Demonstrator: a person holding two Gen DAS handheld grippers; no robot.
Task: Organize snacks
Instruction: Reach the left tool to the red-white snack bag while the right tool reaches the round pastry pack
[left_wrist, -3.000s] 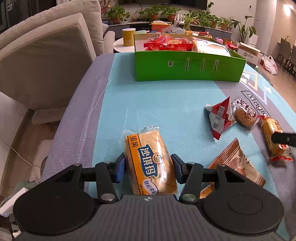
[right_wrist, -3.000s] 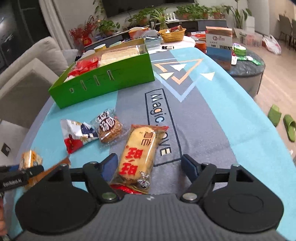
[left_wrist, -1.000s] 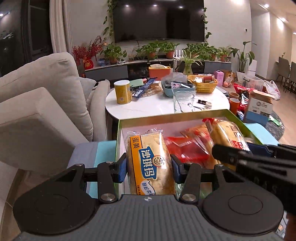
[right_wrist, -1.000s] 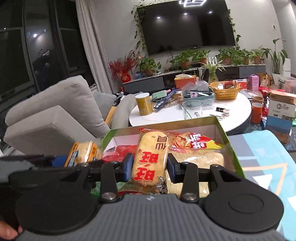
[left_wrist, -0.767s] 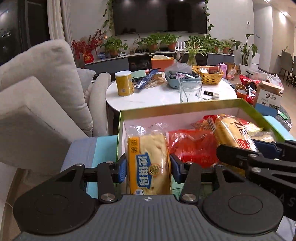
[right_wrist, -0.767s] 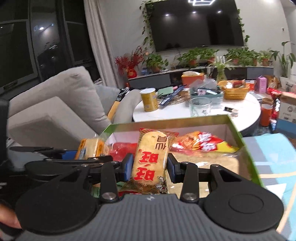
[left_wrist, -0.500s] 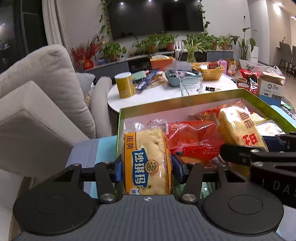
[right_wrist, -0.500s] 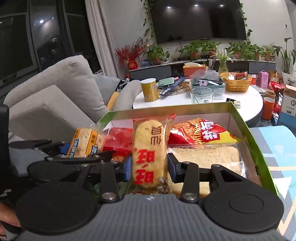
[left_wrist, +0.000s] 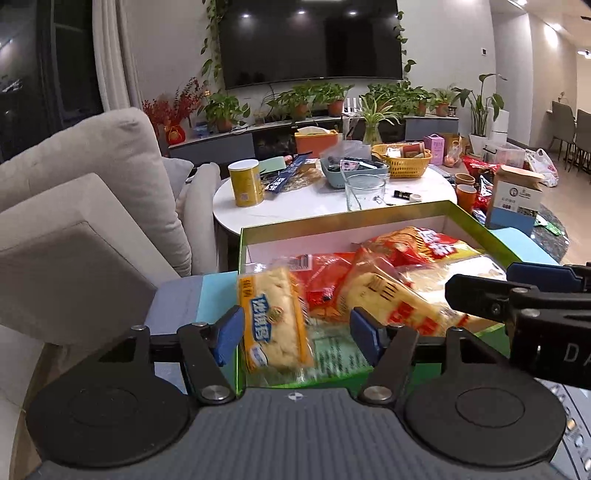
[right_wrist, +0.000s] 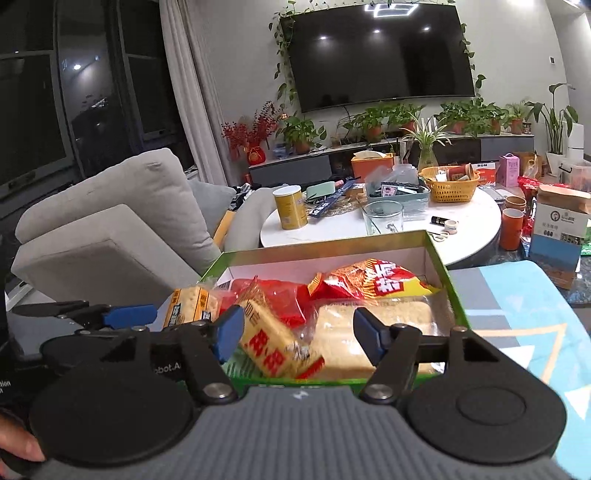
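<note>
Drop-off step: left gripper, jaws just opened and spread, has let go of the yellow cake pack, which lies at the left end of the green box, long axis pointing away from the camera. Right gripper is also spread, its red-lettered rice cracker pack tipped leftward in the box middle. Next move, I'd judge: pull both grippers back clear of the rim and fetch any remaining snacks.
</note>
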